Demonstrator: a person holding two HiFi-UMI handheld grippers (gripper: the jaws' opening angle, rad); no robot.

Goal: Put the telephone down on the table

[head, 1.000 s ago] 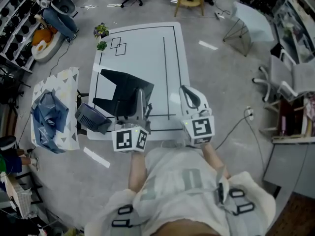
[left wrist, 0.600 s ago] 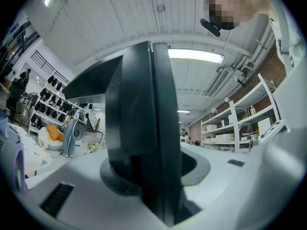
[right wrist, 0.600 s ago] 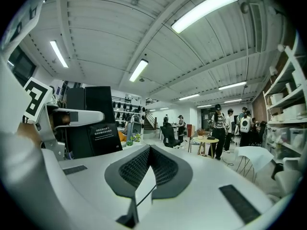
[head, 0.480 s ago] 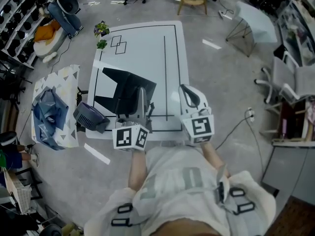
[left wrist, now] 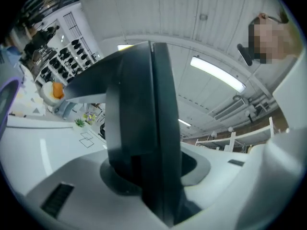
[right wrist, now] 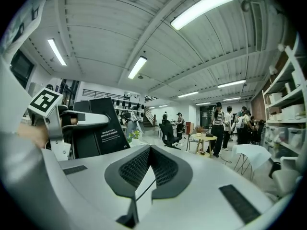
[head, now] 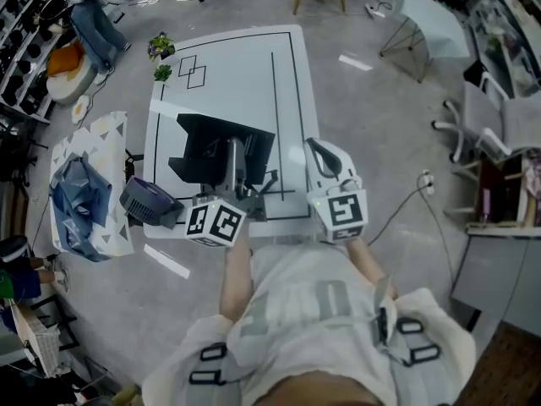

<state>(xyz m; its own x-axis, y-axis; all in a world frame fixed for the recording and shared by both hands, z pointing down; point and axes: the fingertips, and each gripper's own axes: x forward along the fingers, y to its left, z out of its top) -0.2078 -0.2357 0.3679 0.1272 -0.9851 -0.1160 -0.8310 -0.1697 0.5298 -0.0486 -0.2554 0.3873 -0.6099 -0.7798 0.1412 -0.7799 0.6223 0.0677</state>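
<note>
Clearly, in the head view the left gripper [head: 241, 169] holds the telephone [head: 207, 146], a black flat-sided thing, over the near part of the white table [head: 237, 74]. I cannot tell from here if its lower edge already touches the top. The right gripper [head: 318, 150] hovers just beside it, over the table's near right corner, and carries nothing. The table top is smooth and bare, with thin black lines drawn on it; two small plants [head: 159, 57] sit at its far left edge, and a round purple device [head: 145, 203] is near its left corner. Around it is a grey floor with chairs and shelves.

In the left gripper view the jaws are clamped on the black body, which stands upright between them. I judge the good way is to lower it slowly and level, so the whole base meets the table before the jaws let go; otherwise it may tip.

In the right gripper view the jaws are pressed together with nothing between. Behind, the telephone [right wrist: 108, 131] shows white print, and people stand in a bright hall
</note>
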